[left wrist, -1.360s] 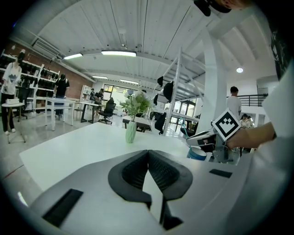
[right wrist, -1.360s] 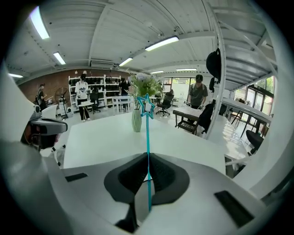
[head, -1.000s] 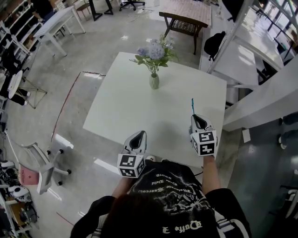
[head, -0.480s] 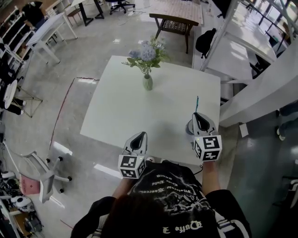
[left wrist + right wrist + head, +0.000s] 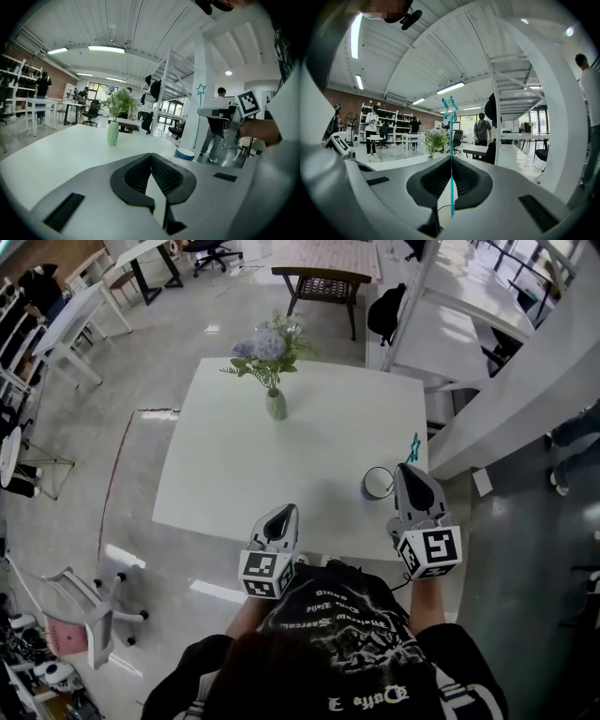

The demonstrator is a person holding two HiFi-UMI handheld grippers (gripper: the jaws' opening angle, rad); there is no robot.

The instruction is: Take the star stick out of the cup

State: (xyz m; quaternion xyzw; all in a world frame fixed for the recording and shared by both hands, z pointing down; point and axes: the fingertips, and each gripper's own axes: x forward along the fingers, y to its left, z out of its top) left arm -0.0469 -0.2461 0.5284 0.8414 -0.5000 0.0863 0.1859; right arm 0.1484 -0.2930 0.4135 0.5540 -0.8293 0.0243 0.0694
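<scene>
Right gripper [image 5: 410, 472] is holding the star stick [image 5: 451, 140] beside the cup [image 5: 378, 483]
Its jaws are clamping it; the left gripper [image 5: 151, 159] jaws are touching, empty; next, carrying it away.

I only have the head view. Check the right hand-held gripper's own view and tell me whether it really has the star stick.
Observer: Yes. The right hand-held gripper is shut on the star stick, star end up.
Operator: Report the stick's other end.
Observer: Its bare end shows just behind the pads, touching nothing.
Operator: Now check the left one.
Observer: The left hand-held gripper has its jaws together with nothing between them.
</scene>
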